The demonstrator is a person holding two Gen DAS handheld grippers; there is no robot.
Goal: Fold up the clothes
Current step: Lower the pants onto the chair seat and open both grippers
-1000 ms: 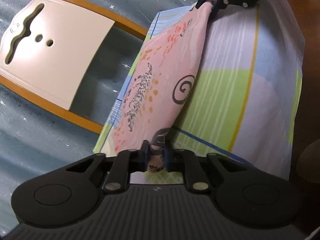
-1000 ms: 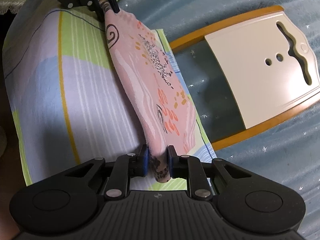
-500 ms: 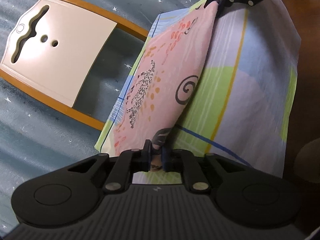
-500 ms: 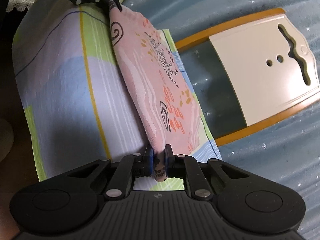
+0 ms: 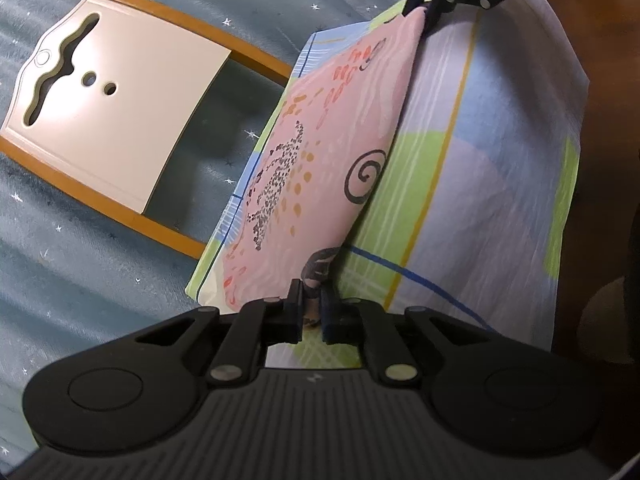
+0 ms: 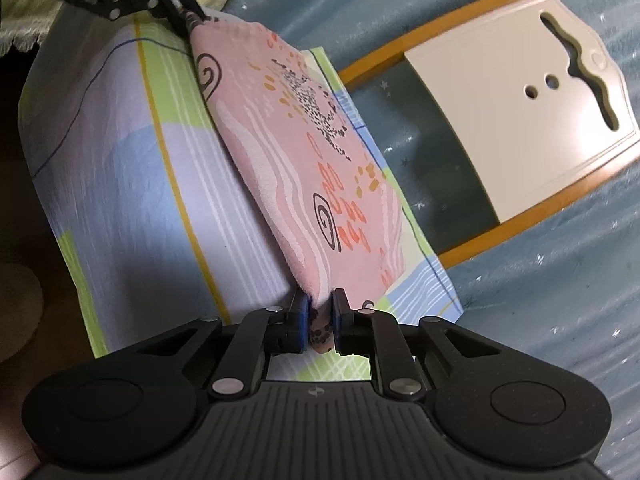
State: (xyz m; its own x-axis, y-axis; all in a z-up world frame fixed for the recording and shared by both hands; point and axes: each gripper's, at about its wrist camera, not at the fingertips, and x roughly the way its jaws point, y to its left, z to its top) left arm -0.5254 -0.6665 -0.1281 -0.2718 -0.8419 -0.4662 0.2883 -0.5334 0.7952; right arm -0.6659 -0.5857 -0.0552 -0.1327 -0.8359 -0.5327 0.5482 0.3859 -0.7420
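Stretching above the striped sheet [image 5: 480,184], the pink cloth [image 5: 320,152] is gripped at opposite ends by the left gripper [image 5: 311,316] and the right gripper [image 6: 320,322], whose jaws are easing open with cloth pinched between.

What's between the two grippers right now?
The pink patterned cloth spans from the left gripper to the right gripper, both pinching its corners; both wrist views show it.

We see a home, most likely a bedroom. A plush blue blanket [image 5: 100,260] with small white stars covers the surface, a striped pastel sheet [image 5: 480,184] lies over it, and a lace-edged cloth [image 6: 20,28] shows at one corner. A cream board [image 6: 520,120] with an orange rim rests on the blanket.
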